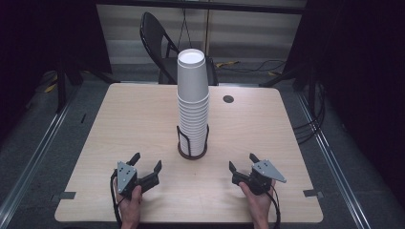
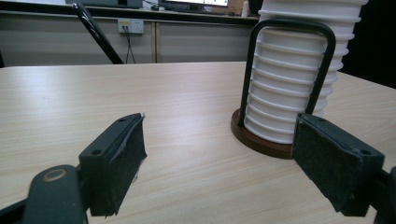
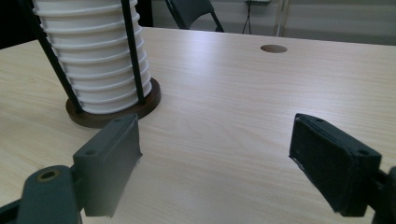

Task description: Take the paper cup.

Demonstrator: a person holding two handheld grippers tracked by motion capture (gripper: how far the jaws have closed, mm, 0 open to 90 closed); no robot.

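Well apart, both grippers [image 1: 144, 163] [image 1: 242, 163] flank cup stack [image 1: 193, 105].

Stack of white paper cups [image 1: 193, 100]: tall column of nested, upside-down cups, ribbed with rolled rims along its lower part, smooth on the topmost cup, whose flat base faces up. Stands upright, leaning very slightly.

Cup holder [image 1: 192, 151]: round dark-brown base with black wire loops rising around the lowest cups. Stands on my table [image 1: 119, 124] at its middle, a little toward me.

From my left gripper view the stack [image 2: 289, 88] sits at 1 o'clock; from my right gripper view it [image 3: 93, 60] sits at 11 o'clock.
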